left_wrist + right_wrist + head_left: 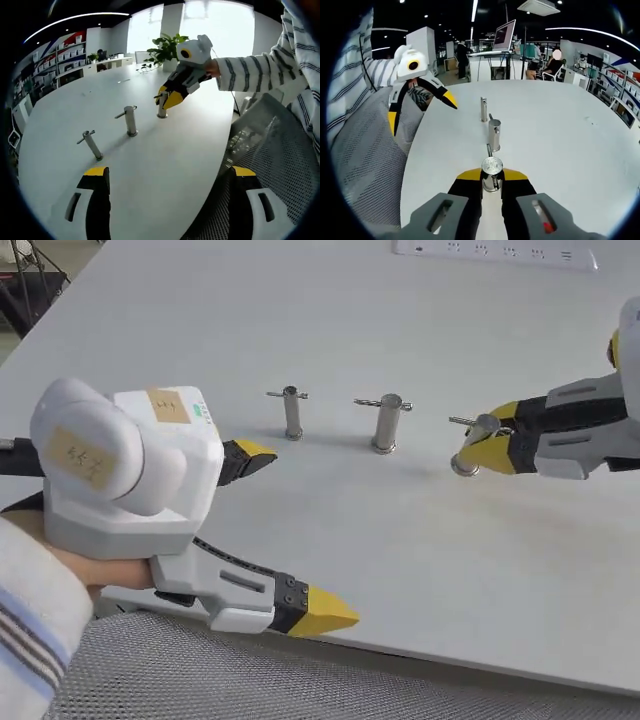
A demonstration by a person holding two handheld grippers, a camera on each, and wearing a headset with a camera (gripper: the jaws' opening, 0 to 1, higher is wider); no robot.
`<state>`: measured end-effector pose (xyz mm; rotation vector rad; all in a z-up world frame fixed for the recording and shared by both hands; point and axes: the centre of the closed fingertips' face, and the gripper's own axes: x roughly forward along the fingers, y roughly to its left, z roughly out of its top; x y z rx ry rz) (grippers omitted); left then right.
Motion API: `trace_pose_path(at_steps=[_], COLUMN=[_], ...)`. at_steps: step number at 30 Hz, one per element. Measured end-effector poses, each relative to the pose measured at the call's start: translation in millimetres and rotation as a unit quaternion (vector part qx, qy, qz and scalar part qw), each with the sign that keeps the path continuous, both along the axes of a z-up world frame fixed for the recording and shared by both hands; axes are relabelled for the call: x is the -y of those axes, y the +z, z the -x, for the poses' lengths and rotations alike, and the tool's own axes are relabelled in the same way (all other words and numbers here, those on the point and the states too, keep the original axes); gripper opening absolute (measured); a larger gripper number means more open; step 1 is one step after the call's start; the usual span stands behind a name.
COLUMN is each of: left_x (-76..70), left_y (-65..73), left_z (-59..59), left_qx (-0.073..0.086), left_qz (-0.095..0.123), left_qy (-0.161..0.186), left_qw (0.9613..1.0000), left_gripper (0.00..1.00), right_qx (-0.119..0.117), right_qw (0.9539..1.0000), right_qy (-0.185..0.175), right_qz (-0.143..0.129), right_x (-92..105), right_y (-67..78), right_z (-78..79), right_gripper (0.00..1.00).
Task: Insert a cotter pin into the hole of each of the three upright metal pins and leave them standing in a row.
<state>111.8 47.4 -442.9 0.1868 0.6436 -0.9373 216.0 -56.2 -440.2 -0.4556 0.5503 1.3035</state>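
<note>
The right gripper (488, 438) is pinching the third metal pin (463, 466) at the right end of the row on the tabletop (420, 570). A cotter pin (460, 421) sits through its hole. The middle pin (387, 424) and left pin (292, 413) stand upright, each crossed by its own cotter pin. The left gripper (288, 535) hangs spread and empty near the tabletop's edge. The held pin looks slightly tilted. The base probably needs settling flat and in line with its neighbours. The jaws should then part slowly and draw straight back, clear of the cotter pin.
</note>
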Motion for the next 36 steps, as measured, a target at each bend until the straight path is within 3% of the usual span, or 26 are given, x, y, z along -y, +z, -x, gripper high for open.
trace_pose_path(at_steps=[11, 19, 27, 36], left_x=[-3.9, -7.1, -8.9, -10.3], left_y=[9.2, 7.1, 5.4, 1.8], left_z=[-3.2, -3.1, -2.0, 0.2], left_qx=[-0.001, -0.004, 0.002, -0.003], left_qz=[0.024, 0.021, 0.009, 0.006], left_qy=[0.019, 0.022, 0.018, 0.02], left_qw=[0.9995, 0.9995, 0.9998, 0.9998], left_gripper=[0.99, 0.99, 0.99, 0.99], right_qx=[0.002, -0.009, -0.007, -0.008], right_qw=[0.9996, 0.9994, 0.9992, 0.9992], right_qy=[0.023, 0.028, 0.035, 0.03], right_qz=[0.017, 0.018, 0.019, 0.024], right_x=[4.3, 9.1, 12.3, 16.5], right_y=[-9.0, -16.7, -20.7, -23.8], right_z=[-11.2, -16.1, -20.1, -25.8], right_gripper=[0.08, 0.08, 0.08, 0.09])
